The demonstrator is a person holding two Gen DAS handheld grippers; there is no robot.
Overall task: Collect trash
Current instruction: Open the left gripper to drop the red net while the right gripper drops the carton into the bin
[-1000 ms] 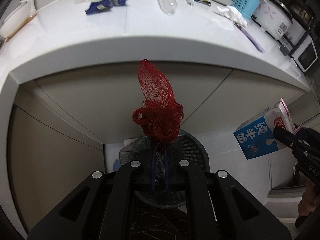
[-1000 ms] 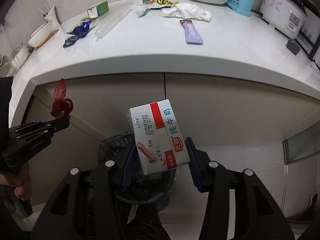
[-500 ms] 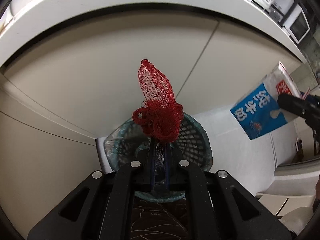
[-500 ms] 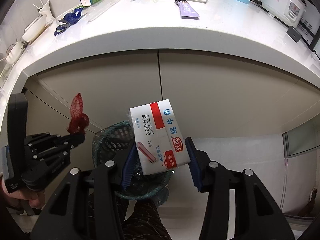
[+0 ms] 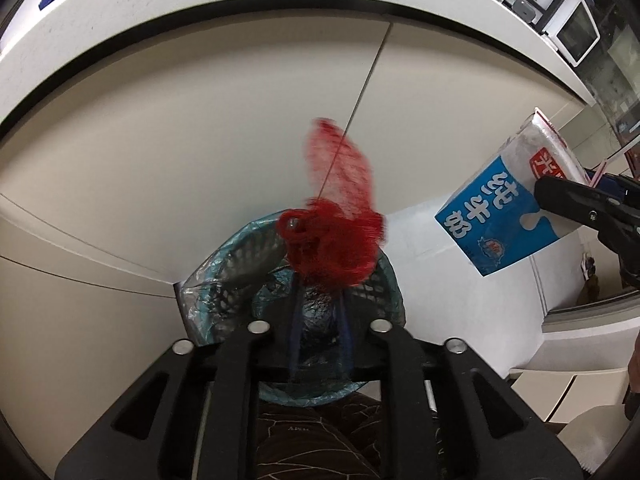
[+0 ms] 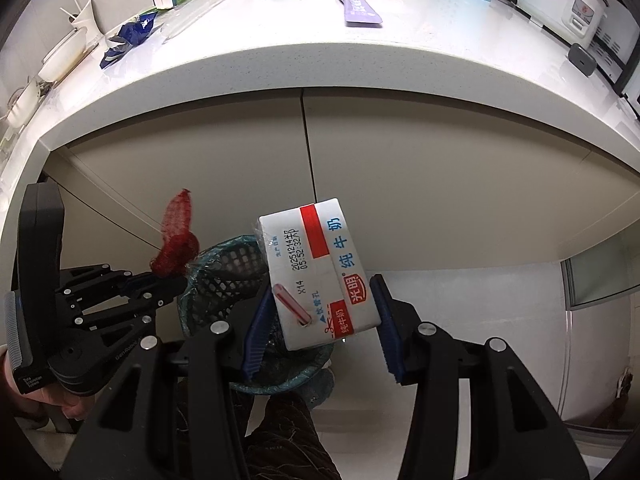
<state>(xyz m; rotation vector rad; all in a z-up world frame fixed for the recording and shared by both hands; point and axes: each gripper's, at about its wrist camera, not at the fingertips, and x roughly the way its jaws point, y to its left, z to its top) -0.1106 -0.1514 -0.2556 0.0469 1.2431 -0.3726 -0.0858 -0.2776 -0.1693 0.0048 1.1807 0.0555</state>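
At frame centre, a blurred red mesh net (image 5: 336,216) points up-right above the trash basket (image 5: 224,264), between the left gripper's (image 5: 320,320) opening jaws. Right gripper (image 6: 320,316) clamps a tilted milk carton (image 6: 316,276).

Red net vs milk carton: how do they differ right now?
The red net is soft, bunched mesh; the milk carton is a rigid printed box. The net looks motion-blurred at the tips of the left gripper, whose jaws are opening; the carton looks sharp, clamped in the right gripper. Both are over the bin.
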